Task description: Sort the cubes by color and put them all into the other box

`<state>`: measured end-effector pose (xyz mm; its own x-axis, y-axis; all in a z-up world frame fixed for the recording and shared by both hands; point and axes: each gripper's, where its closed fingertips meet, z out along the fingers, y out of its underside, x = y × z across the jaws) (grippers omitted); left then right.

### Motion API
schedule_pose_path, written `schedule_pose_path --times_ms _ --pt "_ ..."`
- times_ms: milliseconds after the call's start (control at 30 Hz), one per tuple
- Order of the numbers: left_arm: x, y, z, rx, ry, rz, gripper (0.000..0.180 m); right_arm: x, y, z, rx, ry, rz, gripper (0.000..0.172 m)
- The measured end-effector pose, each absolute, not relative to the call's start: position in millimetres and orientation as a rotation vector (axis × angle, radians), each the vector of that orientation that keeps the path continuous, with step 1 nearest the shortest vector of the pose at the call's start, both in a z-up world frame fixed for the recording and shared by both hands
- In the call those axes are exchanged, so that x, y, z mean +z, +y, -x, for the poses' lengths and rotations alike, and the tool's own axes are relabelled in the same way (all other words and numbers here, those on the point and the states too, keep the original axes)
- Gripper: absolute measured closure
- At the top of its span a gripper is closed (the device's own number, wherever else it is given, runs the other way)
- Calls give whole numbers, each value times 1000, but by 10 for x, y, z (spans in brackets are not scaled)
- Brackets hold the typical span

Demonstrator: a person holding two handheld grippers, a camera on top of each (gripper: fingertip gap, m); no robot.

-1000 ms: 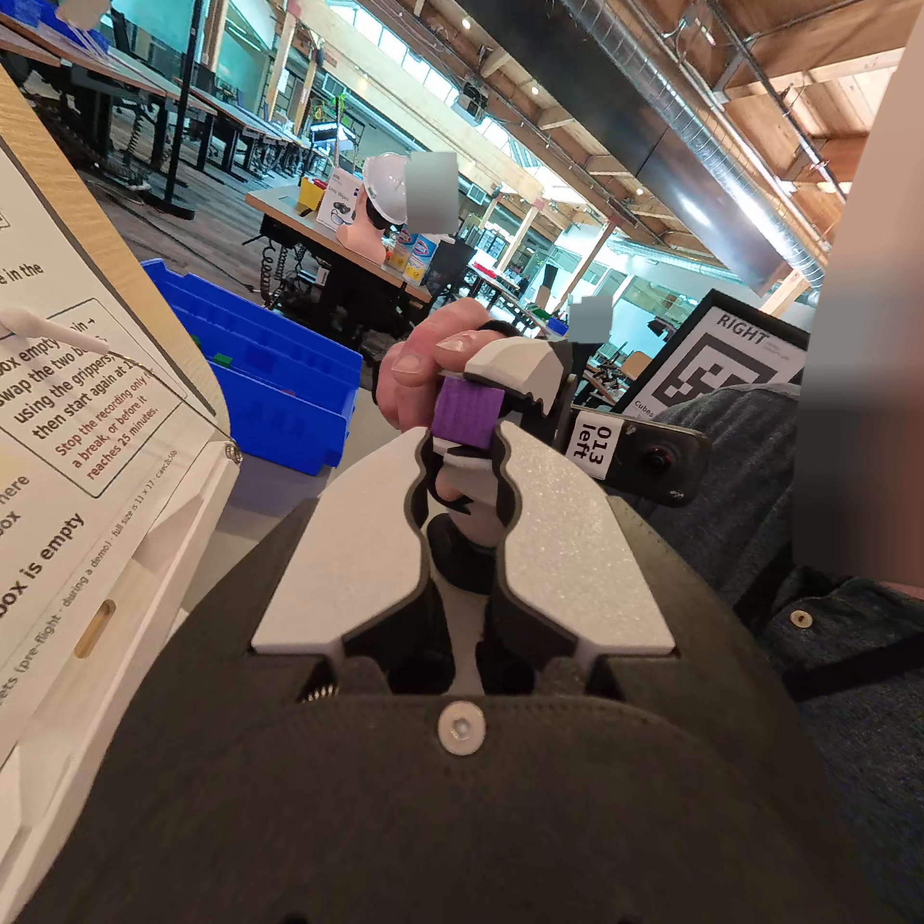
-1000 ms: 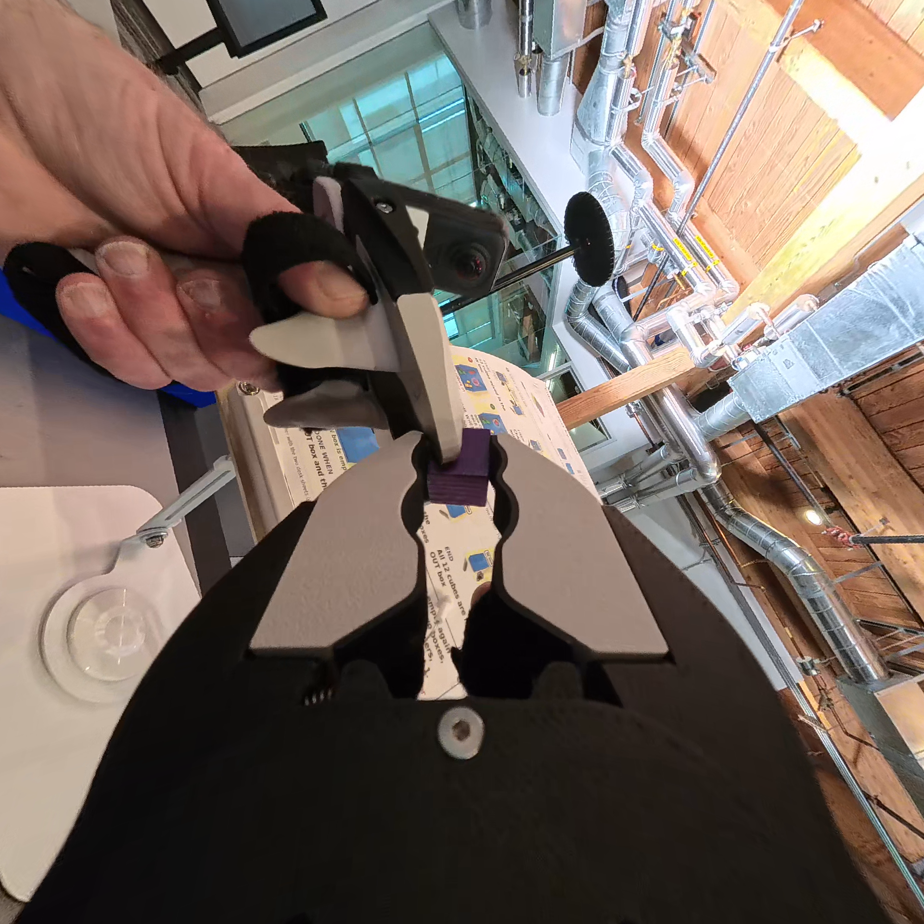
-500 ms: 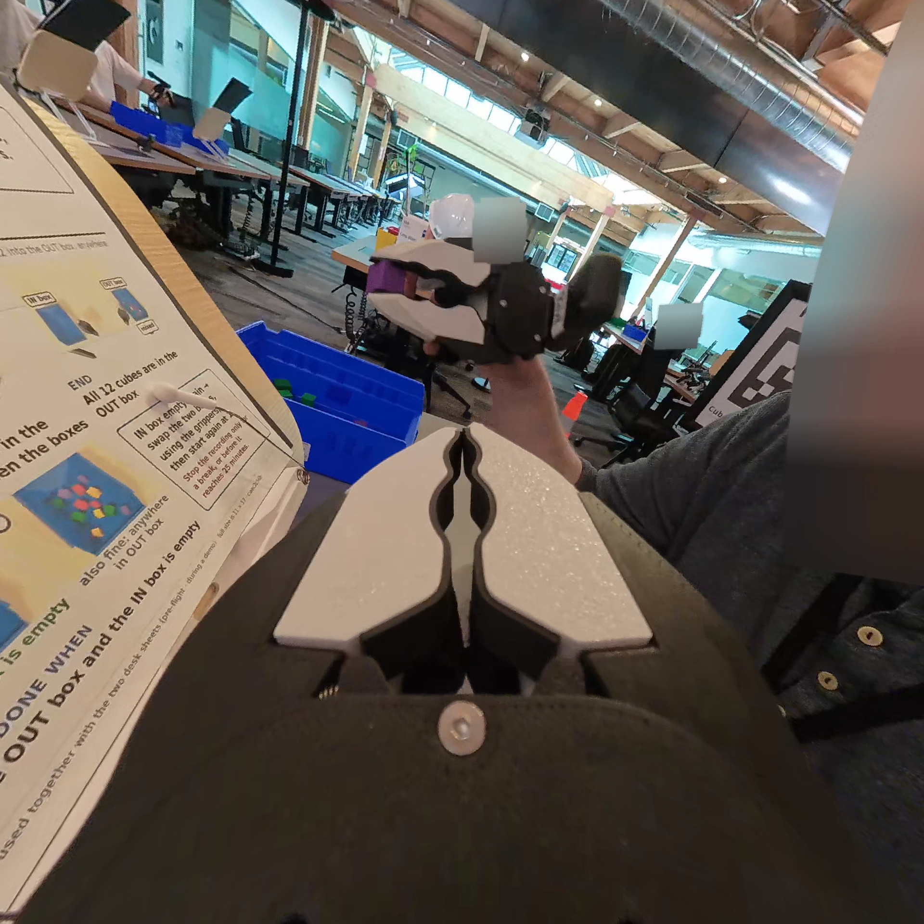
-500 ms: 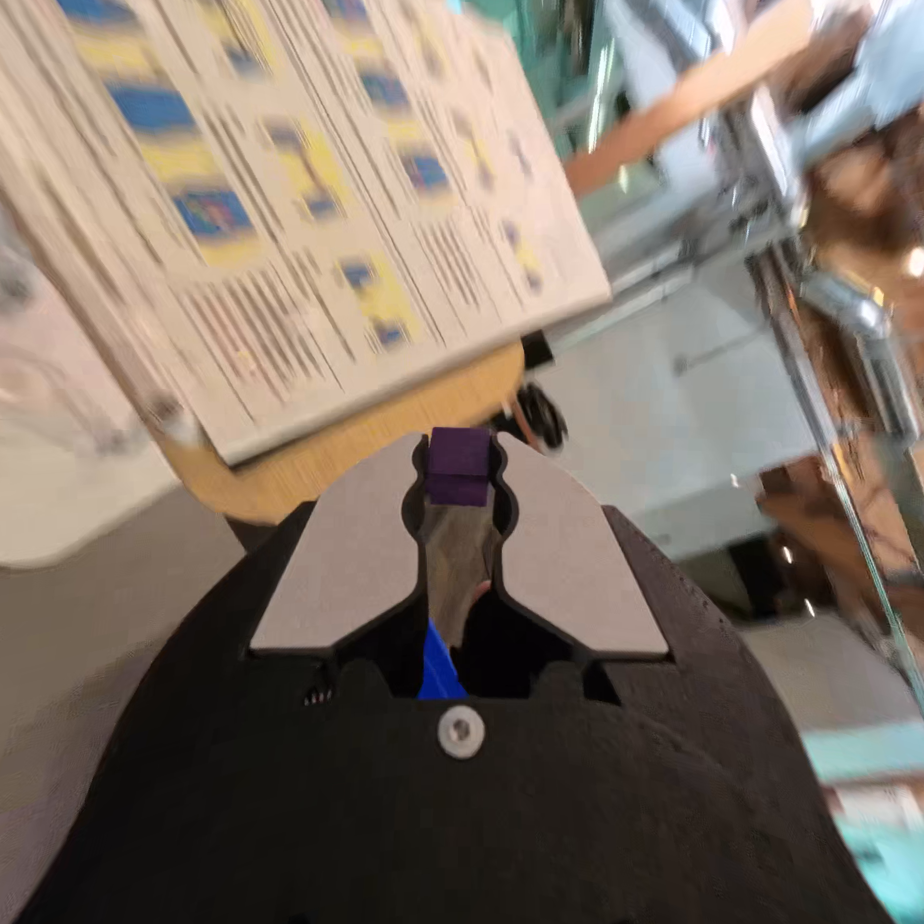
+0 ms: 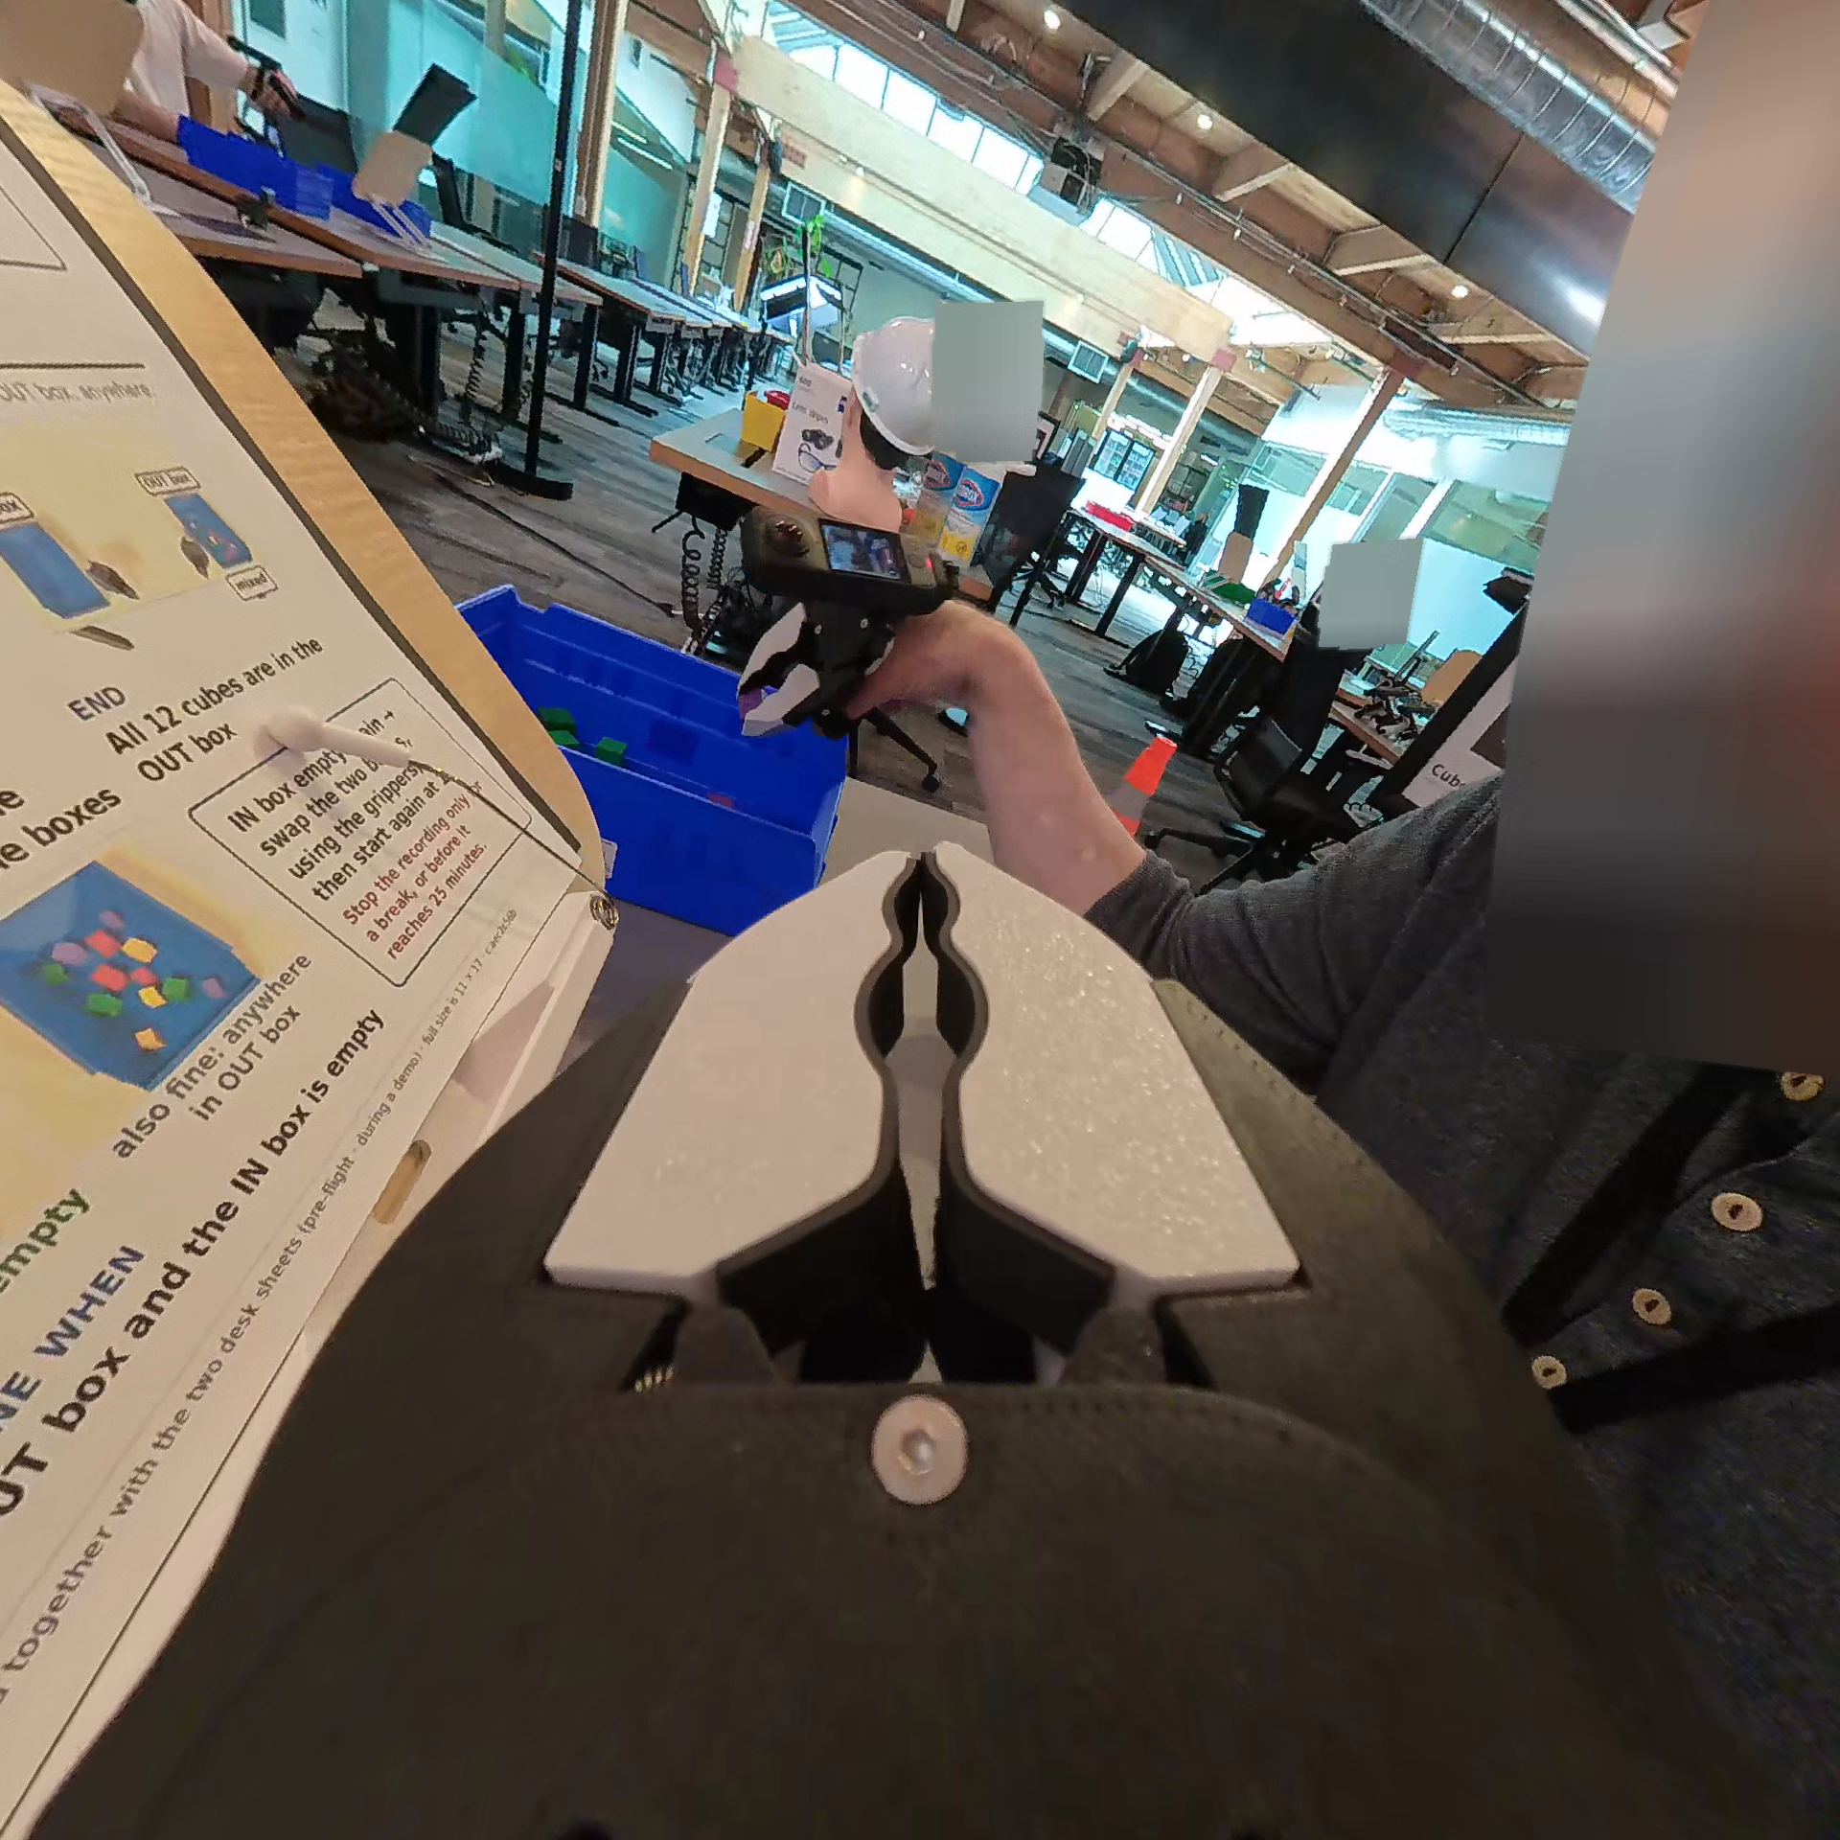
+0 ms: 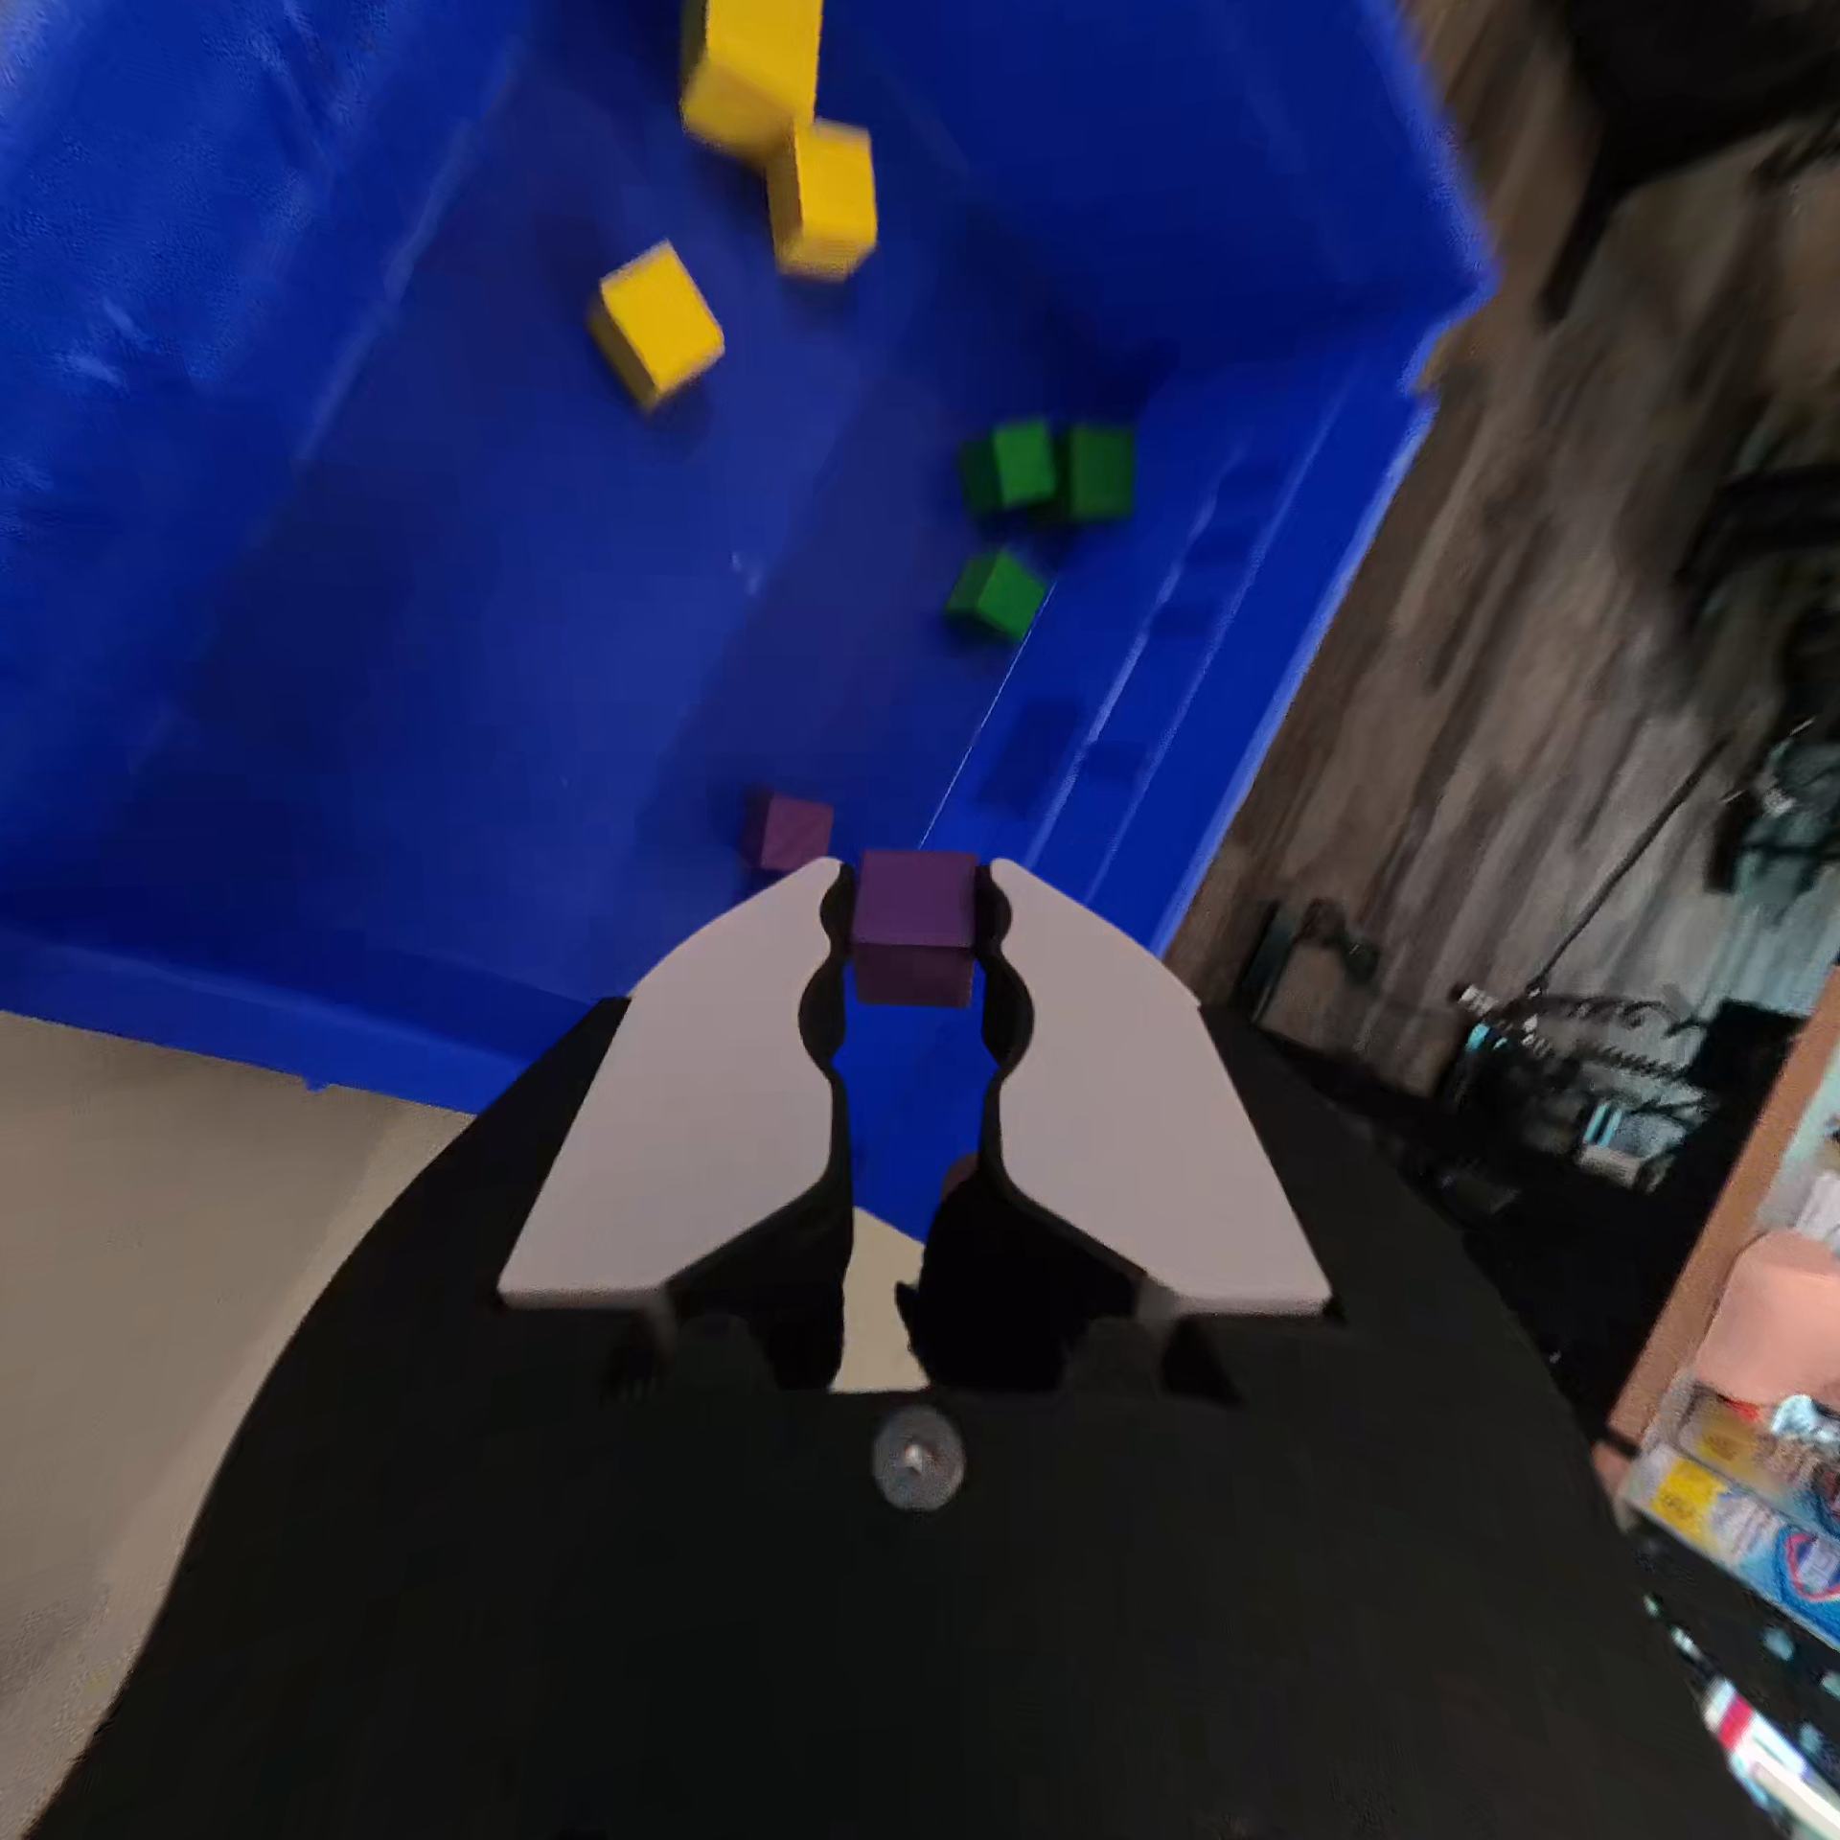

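Your right hand-held gripper clamps a purple cube over the blue box; its purple mate lies just ahead-left. Your left hand-held gripper sits clenched, well back.

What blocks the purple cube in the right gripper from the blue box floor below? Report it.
Nothing visible does. The right gripper holds the purple cube over the open blue box. The box floor by the other purple cube is bare; the green cubes and yellow cubes lie farther off.
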<state>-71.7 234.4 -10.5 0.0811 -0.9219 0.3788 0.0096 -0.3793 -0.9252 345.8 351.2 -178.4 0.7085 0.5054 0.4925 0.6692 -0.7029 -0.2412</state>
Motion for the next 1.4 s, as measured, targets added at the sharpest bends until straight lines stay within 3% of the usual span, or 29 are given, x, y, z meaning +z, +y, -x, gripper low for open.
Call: schedule_pose_path --times_ms 333,633,767,1133,1400 --pt "-132 2353 711 -1430 943 1538 180 -2438 3395 -3757 -505 -921 2775 148" --pt "-135 2350 712 -1431 947 1537 180 -2555 3393 -3759 -551 -944 2828 148" --pt "-137 2349 713 -1428 950 1538 180 -2540 3422 -3724 -555 -945 2817 138" --pt "-9 2502 1075 -1207 921 1548 180 -1654 3680 -3198 -603 -950 2412 154" --pt "215 2885 2158 -828 682 1589 180 -1210 3786 -2358 -434 -1030 2116 154"
